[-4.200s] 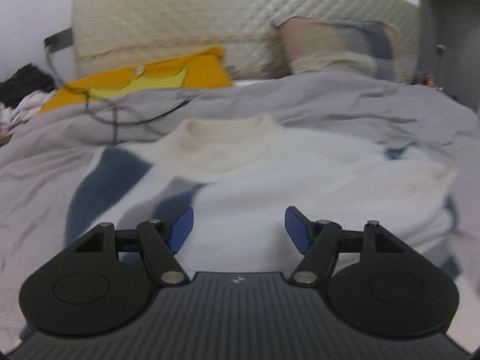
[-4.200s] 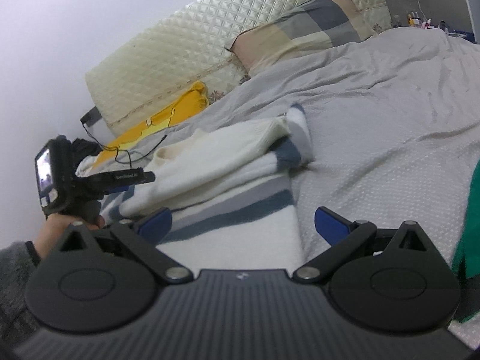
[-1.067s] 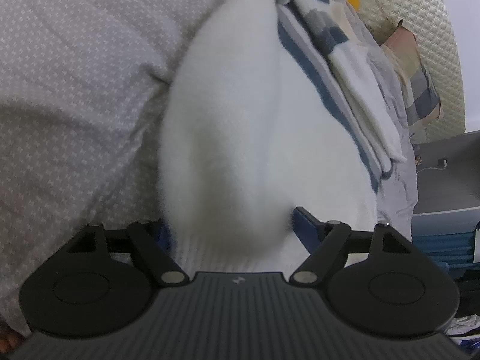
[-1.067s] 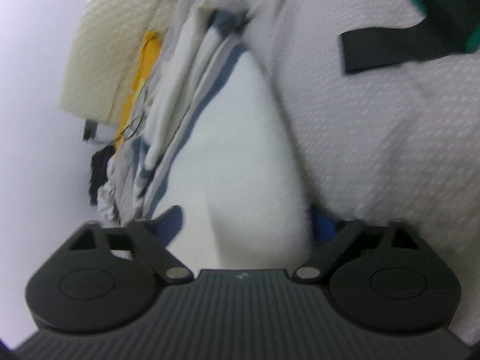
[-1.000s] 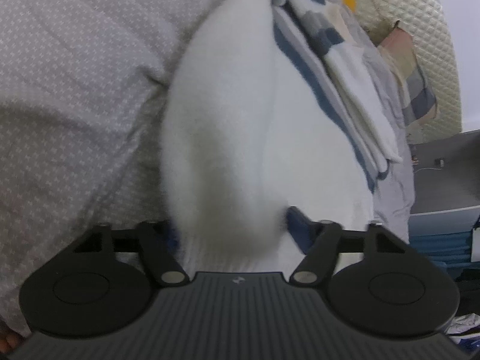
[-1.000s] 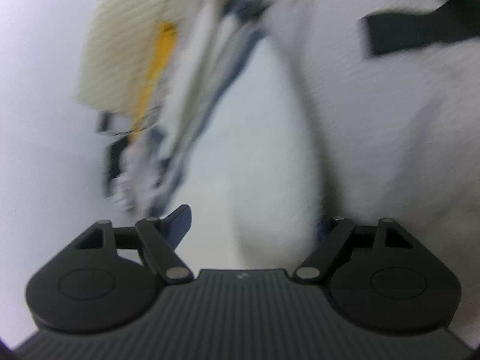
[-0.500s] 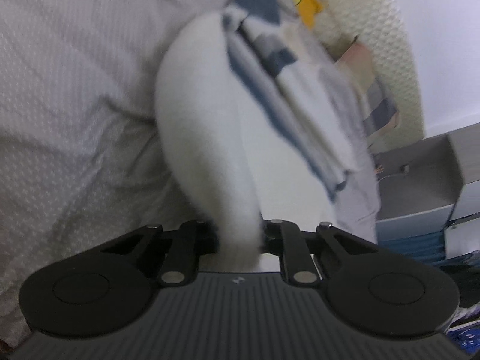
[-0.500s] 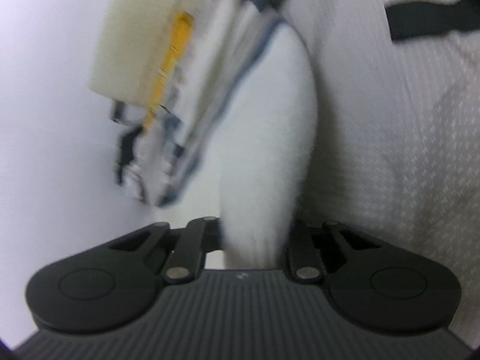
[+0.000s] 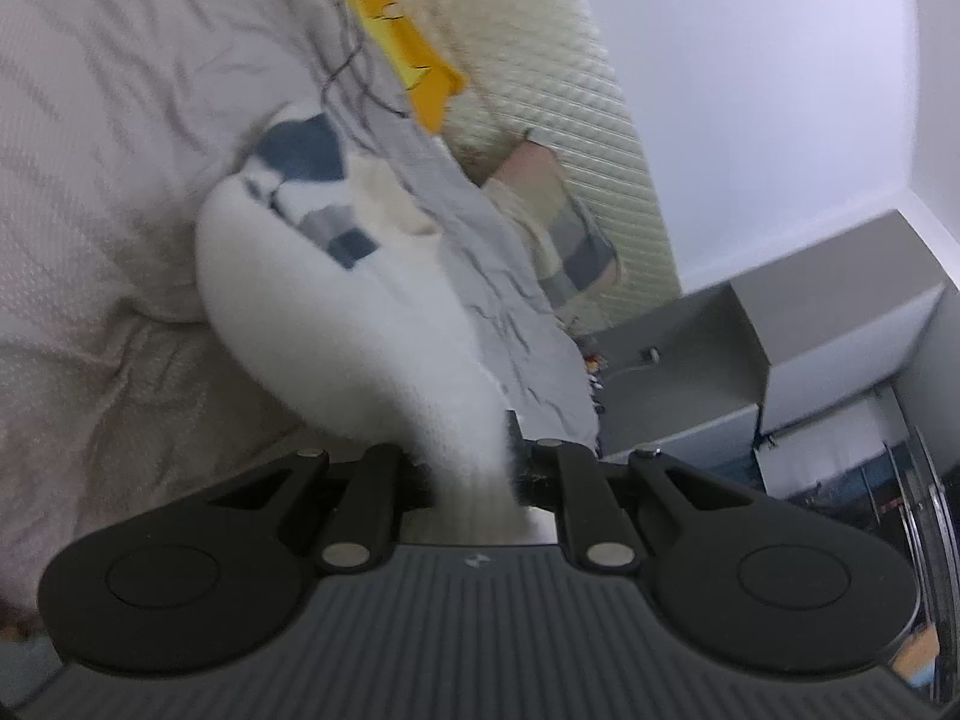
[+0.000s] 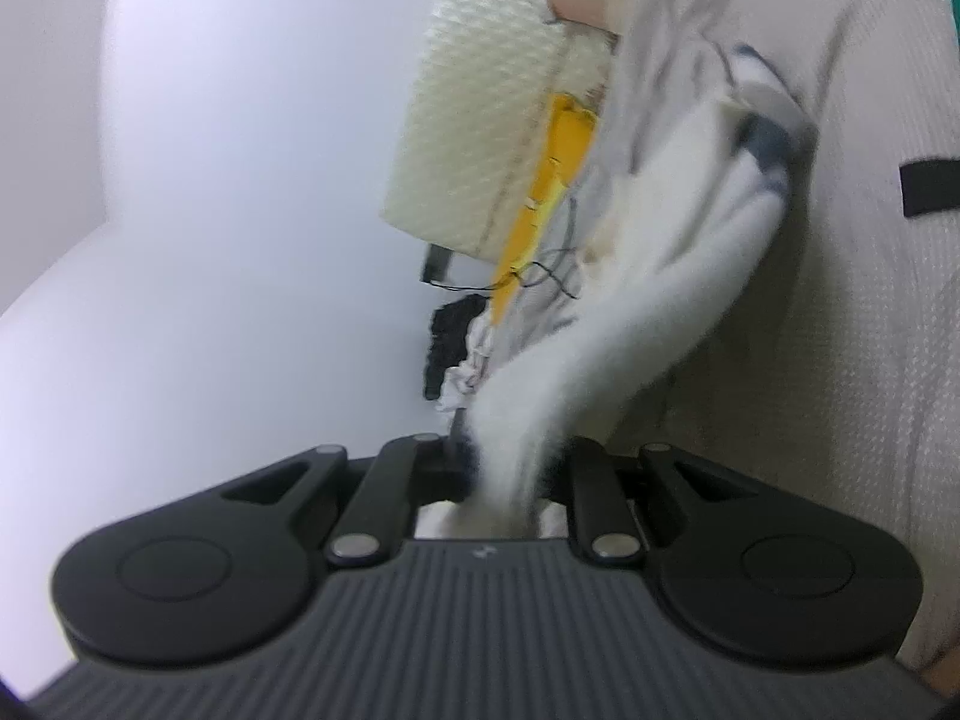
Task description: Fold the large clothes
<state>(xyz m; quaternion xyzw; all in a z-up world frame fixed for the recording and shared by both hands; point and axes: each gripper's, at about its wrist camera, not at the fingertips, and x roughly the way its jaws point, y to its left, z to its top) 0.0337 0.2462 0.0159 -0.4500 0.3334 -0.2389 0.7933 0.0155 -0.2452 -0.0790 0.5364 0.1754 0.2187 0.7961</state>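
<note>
Now both sets of fingers have closed: about a second ago each pair stood spread around the near edge of the white sweater (image 9: 360,324), and half a second ago they had pinched in on it. The left gripper (image 9: 474,480) and the right gripper (image 10: 510,468) each clamp a bunch of the white knit, and the views have swung away from the bed (image 9: 90,192), which suggests the near edge is being lifted and carried toward the far side for a fold. In each view the cloth runs up out of the closed fingers in a taut band to the rest of the sweater, whose blue-and-grey patterned part (image 9: 306,159) lies bunched on the bed toward the quilted headboard (image 9: 540,78), near the yellow cloth (image 9: 408,42).
</note>
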